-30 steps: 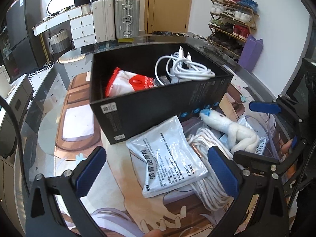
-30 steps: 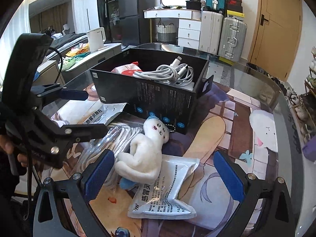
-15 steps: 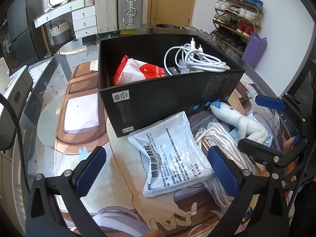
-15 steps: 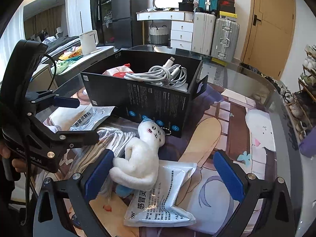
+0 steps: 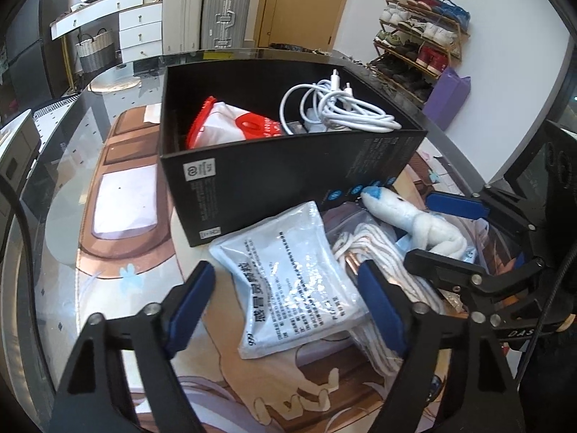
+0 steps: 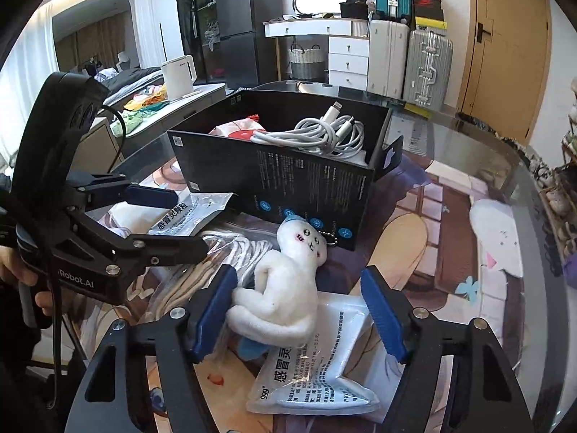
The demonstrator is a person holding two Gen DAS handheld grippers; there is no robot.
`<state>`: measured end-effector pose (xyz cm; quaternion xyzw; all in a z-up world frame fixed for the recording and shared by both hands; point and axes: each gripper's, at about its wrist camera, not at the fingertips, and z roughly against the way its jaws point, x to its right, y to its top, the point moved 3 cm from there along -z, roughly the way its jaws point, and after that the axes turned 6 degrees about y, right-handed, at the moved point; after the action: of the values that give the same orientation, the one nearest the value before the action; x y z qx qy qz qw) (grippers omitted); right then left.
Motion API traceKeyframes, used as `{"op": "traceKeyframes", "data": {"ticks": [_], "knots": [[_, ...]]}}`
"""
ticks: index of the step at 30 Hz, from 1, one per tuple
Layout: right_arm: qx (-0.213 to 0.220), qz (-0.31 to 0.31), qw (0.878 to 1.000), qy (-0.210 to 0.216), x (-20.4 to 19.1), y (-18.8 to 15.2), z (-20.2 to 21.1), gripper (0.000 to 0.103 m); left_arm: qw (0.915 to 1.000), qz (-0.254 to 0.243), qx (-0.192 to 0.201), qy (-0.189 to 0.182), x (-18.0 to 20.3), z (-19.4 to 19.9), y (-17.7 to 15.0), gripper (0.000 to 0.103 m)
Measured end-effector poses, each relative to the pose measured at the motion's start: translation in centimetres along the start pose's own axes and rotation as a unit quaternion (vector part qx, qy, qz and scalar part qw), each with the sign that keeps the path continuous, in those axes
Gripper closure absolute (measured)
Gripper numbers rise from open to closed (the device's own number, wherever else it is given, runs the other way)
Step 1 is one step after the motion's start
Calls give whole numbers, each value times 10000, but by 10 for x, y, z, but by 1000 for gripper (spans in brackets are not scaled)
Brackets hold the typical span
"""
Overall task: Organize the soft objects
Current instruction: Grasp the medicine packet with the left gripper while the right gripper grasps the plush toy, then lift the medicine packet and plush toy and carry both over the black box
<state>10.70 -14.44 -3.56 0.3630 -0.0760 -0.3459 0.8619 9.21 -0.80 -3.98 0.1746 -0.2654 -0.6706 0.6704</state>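
Note:
A white medicine packet [image 5: 295,281] lies flat in front of the black box [image 5: 288,180]. My left gripper [image 5: 286,306] straddles it, jaws closing, and the left pad [image 5: 191,305] is still clear of the packet. In the right wrist view a white plush toy [image 6: 285,288] lies on a second packet [image 6: 313,371]. My right gripper [image 6: 297,312] is around the toy, jaws closing, and only its left pad [image 6: 212,310] is near the toy's back. The box holds white cables [image 5: 335,108] and a red-and-white pouch [image 5: 230,126].
A bagged bundle of white rope [image 5: 378,270] lies between the packet and the toy. All sits on a glass table over a cartoon mat [image 6: 450,216]. Suitcases [image 5: 223,11], white drawers [image 5: 140,36] and a shoe rack [image 5: 418,43] stand beyond the table.
Both pairs of jaws have narrowed around the packet and the toy. The left view has tipped a little further down over the packet. Nothing on the table has moved.

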Motion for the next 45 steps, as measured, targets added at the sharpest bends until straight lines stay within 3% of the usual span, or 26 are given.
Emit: {"op": "traceKeyframes", "data": {"ticks": [4, 8, 14, 22, 45], "knots": [[-8, -48, 10000, 77, 1, -1, 0, 33, 9999, -32, 13, -134, 3, 4, 0, 41], [-15, -11, 9998, 216, -1, 0, 0, 44, 9997, -126, 26, -217, 6, 8, -1, 52], [-43, -3, 9993, 373, -5, -2, -1, 56, 9995, -173, 61, -248, 8, 10, 1, 60], [4, 29, 9994, 344, -7, -2, 2, 62, 9995, -212, 95, -236, 8, 13, 1, 63], [255, 163, 9991, 283, -13, 5, 24, 62, 9984, -281, 459, -157, 7, 38, 7, 64]]}}
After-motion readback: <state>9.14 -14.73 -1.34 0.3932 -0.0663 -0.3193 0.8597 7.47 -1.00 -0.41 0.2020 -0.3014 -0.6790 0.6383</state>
